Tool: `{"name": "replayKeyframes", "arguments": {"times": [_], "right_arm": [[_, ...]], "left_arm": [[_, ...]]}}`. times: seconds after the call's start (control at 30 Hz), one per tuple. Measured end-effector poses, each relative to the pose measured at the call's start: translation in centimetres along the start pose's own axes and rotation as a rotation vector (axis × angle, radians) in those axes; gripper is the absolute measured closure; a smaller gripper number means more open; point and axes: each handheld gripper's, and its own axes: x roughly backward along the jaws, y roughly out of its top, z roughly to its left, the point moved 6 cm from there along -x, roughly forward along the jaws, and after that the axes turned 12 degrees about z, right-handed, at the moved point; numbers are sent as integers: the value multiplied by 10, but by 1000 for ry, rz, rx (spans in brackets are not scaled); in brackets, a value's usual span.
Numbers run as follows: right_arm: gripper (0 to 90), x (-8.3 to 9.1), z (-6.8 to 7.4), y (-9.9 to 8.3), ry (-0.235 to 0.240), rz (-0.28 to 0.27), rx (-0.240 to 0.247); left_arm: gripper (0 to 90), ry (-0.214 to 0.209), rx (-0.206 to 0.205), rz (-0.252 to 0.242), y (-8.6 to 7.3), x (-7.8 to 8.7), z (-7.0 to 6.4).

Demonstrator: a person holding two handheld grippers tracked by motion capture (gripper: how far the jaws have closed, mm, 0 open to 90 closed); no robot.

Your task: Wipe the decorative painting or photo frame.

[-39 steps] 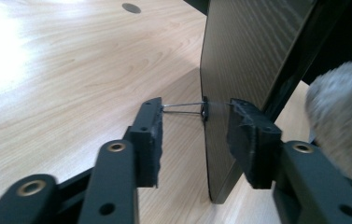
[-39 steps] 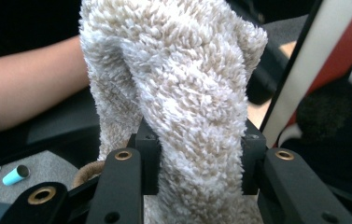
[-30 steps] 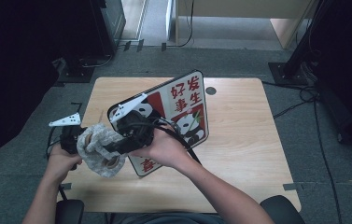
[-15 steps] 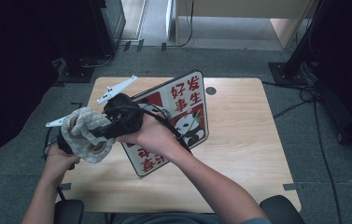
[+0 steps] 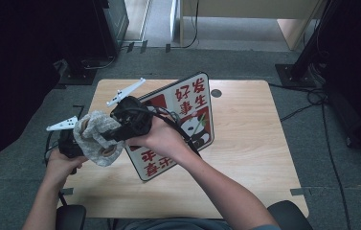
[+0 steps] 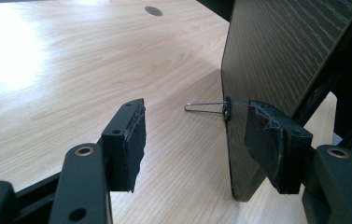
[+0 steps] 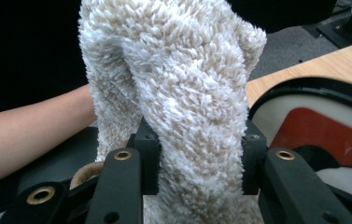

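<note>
So my right gripper point(image 7: 200, 156) has its fingers clamped on the cloth point(image 7: 178, 70), pinching a thick fold of that fluffy beige pile from both sides. Over the last second I've been lifting it. It was hanging lower, down by the bottom corner of the board, and now I'm holding it higher and further left, off the board's face and out over the near-left edge of the surface. Most of it is flopping loose below the fingers.

My left gripper point(image 6: 201, 140) is hardly moving at all. It's sitting low at the left with its fingers wide apart and nothing between them, pointing along the surface point(image 6: 94, 60) at the dark back of the board point(image 6: 281, 56). One finger is just beside the board's edge, though I can't tell if it's touching. A little wire clip point(image 6: 206, 106) is sticking out from that edge a bit further on.

The board itself isn't shifting, it's standing tilted like it was. My guess is the cloth is coming off it between passes, or I'm repositioning for the next one, so the wiping isn't done yet.

Containers: there isn't really anything here working as one. The cloth is hanging in the air from my fingers, not sitting in anything. Further back the surface is running out to a small round hole point(image 6: 153, 10) near the far edge.
</note>
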Motion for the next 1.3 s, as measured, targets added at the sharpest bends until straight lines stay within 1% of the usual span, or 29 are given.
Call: {"name": "replayKeyframes", "arguments": {"times": [0.2,0.3,0.6,0.83,1.07,1.3], "right_arm": [[626,-5,-1,-7,-4,17,-5],[626,-7,-2,-10,-2,20,-4],[627,-12,-5,-18,15,32,-33],[627,-15,-7,-23,19,34,-34],[627,-19,-7,-29,21,47,-32],[626,-26,-8,-38,23,61,-34]], "left_arm": [[391,-1,-7,0,-1,1,1],[390,3,-4,1,-1,0,1],[389,7,-7,-2,-1,1,1],[387,5,-7,-5,0,1,0],[386,2,-10,-3,-1,1,0],[384,-1,-13,4,-1,0,0]]}}
